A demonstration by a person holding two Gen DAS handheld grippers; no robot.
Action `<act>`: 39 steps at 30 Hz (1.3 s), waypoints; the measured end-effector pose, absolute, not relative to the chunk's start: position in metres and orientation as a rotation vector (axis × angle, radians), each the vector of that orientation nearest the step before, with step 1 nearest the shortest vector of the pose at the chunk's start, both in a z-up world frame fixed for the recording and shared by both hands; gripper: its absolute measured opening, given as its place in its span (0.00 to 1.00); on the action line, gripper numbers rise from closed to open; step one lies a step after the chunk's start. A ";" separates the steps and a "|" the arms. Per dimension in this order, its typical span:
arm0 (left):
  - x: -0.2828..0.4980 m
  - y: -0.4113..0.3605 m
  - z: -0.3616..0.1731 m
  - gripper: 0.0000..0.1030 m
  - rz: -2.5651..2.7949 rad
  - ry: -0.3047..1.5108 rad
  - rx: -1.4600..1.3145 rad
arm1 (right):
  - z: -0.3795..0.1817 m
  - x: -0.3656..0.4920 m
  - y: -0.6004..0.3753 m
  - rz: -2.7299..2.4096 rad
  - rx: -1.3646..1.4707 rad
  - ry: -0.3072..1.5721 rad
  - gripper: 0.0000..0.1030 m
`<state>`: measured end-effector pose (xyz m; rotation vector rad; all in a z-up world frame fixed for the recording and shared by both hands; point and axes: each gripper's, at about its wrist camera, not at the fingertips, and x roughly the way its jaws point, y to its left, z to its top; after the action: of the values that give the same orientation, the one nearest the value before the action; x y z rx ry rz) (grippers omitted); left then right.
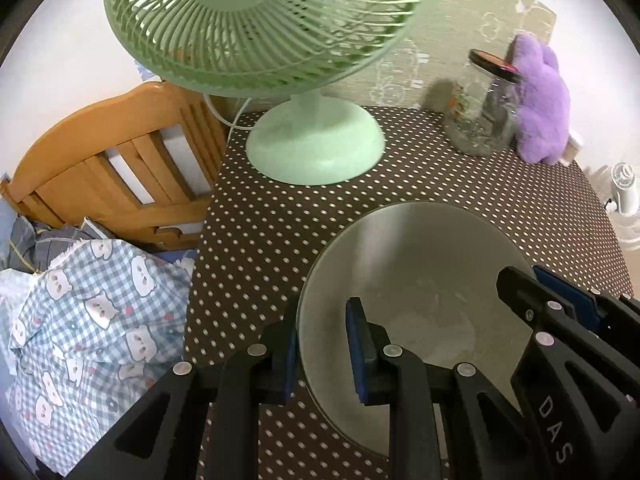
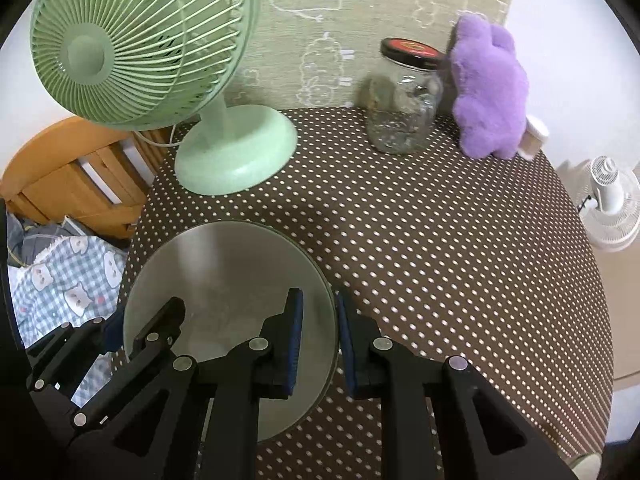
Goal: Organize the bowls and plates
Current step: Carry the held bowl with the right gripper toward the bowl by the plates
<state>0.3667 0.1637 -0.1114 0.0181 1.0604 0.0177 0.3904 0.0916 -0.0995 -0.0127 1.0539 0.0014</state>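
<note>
Plate (image 1: 412, 280) first: a pale grey-green round dish, matte and plain, shallow with a low rim, nothing on it, held between my two tools over the near part of the dotted brown tablecloth (image 1: 280, 220). My left gripper (image 1: 320, 344) is pinched nearly closed on its left rim, one blue pad above the dish and one outside the edge; my right gripper (image 2: 318, 344) is clamped the same way on the opposite rim. So the dish spans the gap between my hands, neither nearer than the other, and being round it has no long axis to mind (only its tilt). I judge it is carried level or close to it, though whether it clears the cloth or rests on it I cannot tell. Any coming move turns on both hands travelling together, since the grip is only on two thin edges. Beyond it stand the green fan (image 2: 236, 156) at the back left, a glass jar (image 2: 404, 112) with a dark lid, and a purple plush toy (image 2: 488, 92) against the wall.
</note>
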 end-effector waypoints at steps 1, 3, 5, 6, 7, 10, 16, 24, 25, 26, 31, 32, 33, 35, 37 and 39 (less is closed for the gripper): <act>0.363 0.159 -0.109 0.19 0.016 1.060 0.018 | -0.098 0.387 0.088 -0.001 -0.012 1.053 0.20; 0.357 0.153 -0.106 0.19 0.015 1.058 0.017 | -0.093 0.381 0.081 -0.003 -0.010 1.049 0.20; 0.352 0.146 -0.102 0.19 0.016 1.055 0.020 | -0.091 0.375 0.076 -0.004 -0.007 1.046 0.20; 0.350 0.145 -0.100 0.19 0.016 1.054 0.021 | -0.088 0.372 0.072 -0.001 -0.005 1.045 0.20; 0.347 0.140 -0.097 0.19 0.017 1.051 0.026 | -0.086 0.368 0.068 0.000 -0.002 1.043 0.20; 0.340 0.130 -0.090 0.19 0.021 1.045 0.033 | -0.079 0.360 0.059 0.005 0.001 1.040 0.20; 0.323 0.111 -0.073 0.19 0.046 1.027 0.026 | -0.061 0.342 0.035 0.028 0.011 1.018 0.20; 0.302 0.080 -0.052 0.19 0.068 1.009 0.012 | -0.039 0.320 0.002 0.055 0.001 0.997 0.20; 0.299 0.075 -0.050 0.19 0.069 1.008 0.011 | -0.036 0.317 -0.003 0.056 -0.003 0.995 0.20; 0.296 0.069 -0.048 0.19 0.069 1.007 0.010 | -0.034 0.314 -0.008 0.056 -0.004 0.993 0.20; 0.284 0.043 -0.038 0.19 0.067 0.992 0.019 | -0.024 0.300 -0.030 0.056 -0.002 0.985 0.20; 0.282 0.039 -0.036 0.19 0.066 0.991 0.021 | -0.022 0.297 -0.034 0.057 -0.002 0.983 0.20; 0.280 0.034 -0.034 0.19 0.066 0.988 0.021 | -0.020 0.293 -0.040 0.057 -0.003 0.980 0.20; 0.276 0.025 -0.032 0.19 0.068 0.985 0.020 | -0.016 0.288 -0.049 0.057 -0.001 0.977 0.20; 0.269 0.017 -0.029 0.19 0.069 0.981 0.015 | -0.013 0.282 -0.058 0.060 0.000 0.974 0.20; 0.263 0.008 -0.026 0.19 0.067 0.982 0.010 | -0.010 0.275 -0.069 0.059 0.000 0.968 0.20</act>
<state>0.2628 0.0080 -0.0262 0.0096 0.9817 0.0675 0.2746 -0.0686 -0.0101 0.0004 0.9683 0.0591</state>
